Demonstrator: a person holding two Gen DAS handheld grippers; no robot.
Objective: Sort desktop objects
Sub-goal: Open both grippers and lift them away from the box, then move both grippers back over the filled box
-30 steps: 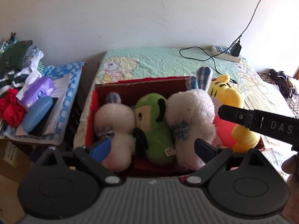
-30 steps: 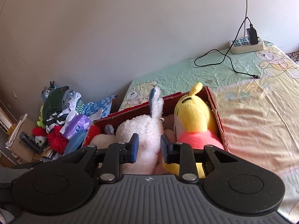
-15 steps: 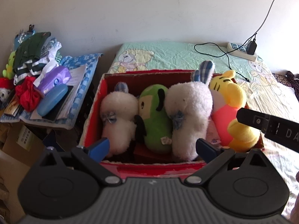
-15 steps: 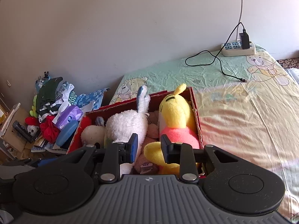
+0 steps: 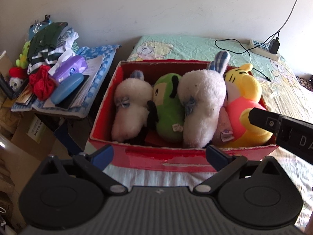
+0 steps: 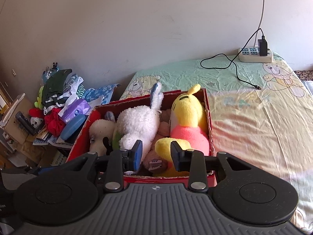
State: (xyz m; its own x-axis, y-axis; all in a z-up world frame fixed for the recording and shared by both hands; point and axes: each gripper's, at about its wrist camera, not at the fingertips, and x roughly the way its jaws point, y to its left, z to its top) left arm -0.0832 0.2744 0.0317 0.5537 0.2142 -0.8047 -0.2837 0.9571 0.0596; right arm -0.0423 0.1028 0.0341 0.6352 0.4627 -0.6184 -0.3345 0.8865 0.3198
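One red box [image 5: 166, 159] sits on one bed [image 5: 195, 45]. It holds two white plush toys [image 5: 133, 107] [image 5: 201, 105], one green plush toy [image 5: 168, 113], one yellow plush toy [image 5: 244, 90] and one pinkish plush toy [image 6: 163, 127]. One power strip [image 6: 254, 55] lies on the bed.

At the right edge of the left wrist view, a black bar [image 5: 287, 132] bears white letters; only "D" and part of a following letter show before the frame cuts them off. Small tags on the plush toys [image 5: 226, 134], the tissue pack's round logo [image 5: 72, 70] and print on a cardboard carton [image 5: 35, 132] at lower left are too small to read.
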